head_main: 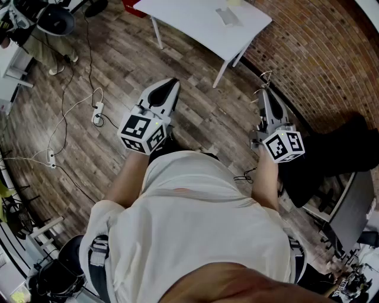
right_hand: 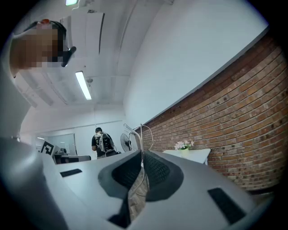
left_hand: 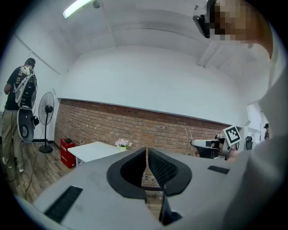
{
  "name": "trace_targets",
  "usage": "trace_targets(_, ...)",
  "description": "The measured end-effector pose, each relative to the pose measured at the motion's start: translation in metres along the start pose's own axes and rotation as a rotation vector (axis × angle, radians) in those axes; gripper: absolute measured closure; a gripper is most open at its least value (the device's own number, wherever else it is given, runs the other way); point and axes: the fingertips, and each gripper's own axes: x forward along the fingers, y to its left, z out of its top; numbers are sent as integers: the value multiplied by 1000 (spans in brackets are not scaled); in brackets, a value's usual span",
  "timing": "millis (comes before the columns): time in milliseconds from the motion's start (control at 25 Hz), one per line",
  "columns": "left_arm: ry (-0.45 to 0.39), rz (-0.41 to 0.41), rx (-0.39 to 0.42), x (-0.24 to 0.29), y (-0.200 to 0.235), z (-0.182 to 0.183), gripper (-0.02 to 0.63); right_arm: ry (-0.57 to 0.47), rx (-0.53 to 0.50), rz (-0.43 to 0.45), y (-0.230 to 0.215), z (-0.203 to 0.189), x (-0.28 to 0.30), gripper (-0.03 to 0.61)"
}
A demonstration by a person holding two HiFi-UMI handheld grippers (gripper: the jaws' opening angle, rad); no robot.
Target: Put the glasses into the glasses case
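Note:
My right gripper (right_hand: 142, 152) is shut on the thin wire-framed glasses (right_hand: 140, 133), whose frame sticks up past the jaw tips. In the head view the same gripper (head_main: 265, 90) is held in the air at the right, with the glasses (head_main: 264, 76) showing as a thin wire at its tip. My left gripper (head_main: 170, 83) (left_hand: 147, 150) is shut with nothing in it, held at the left. A flat grey thing that may be the glasses case (head_main: 228, 16) lies on the white table (head_main: 195, 21) ahead; I cannot tell for sure. Both grippers are well short of the table.
A brick wall (head_main: 320, 53) runs on the right. Cables and power strips (head_main: 98, 112) lie on the wood floor at the left. A pot of flowers (left_hand: 122, 143) stands on the table. A person with a backpack (left_hand: 20, 99), a fan (left_hand: 46, 110) and a red box (left_hand: 67, 150) are far left.

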Motion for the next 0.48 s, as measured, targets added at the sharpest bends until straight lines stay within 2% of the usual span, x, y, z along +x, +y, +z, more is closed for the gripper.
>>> trace_targets(480,2,-3,12,3,-3,1,586,2,-8,9,1,1,3,509)
